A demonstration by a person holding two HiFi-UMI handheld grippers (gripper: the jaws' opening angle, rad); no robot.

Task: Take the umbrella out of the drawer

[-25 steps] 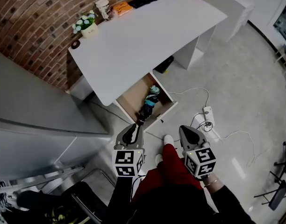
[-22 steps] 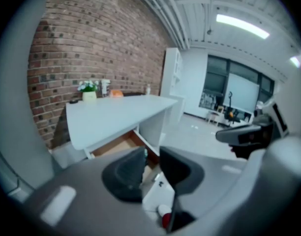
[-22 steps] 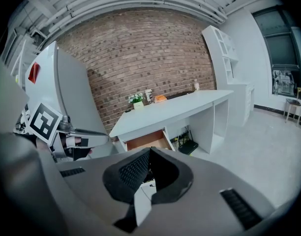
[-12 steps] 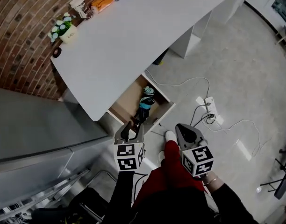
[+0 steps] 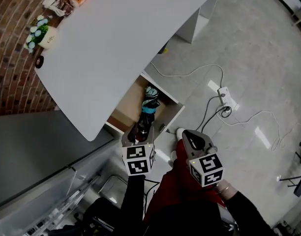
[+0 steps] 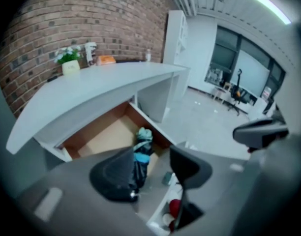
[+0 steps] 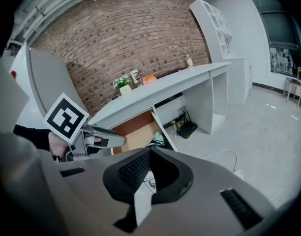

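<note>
The umbrella (image 5: 148, 108) lies in the open drawer (image 5: 122, 117) under the counter (image 5: 121, 43). The left gripper (image 5: 139, 131) hovers over the drawer's near end, fingers wide and opening, not touching the umbrella. The right gripper (image 5: 186, 132) hangs beside it, fingers together, empty.

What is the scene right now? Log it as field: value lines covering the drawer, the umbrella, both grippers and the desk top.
drawer: pulled open under the white desk, wooden inside
umbrella: folded, dark with teal, lying inside the drawer
left gripper: above the drawer's near end, jaws apart and opening, umbrella seen between them, not gripped
right gripper: beside the drawer, over the floor, jaws together, empty
desk: potted plant at the brick-wall side
floor: power strip with white cables
</note>
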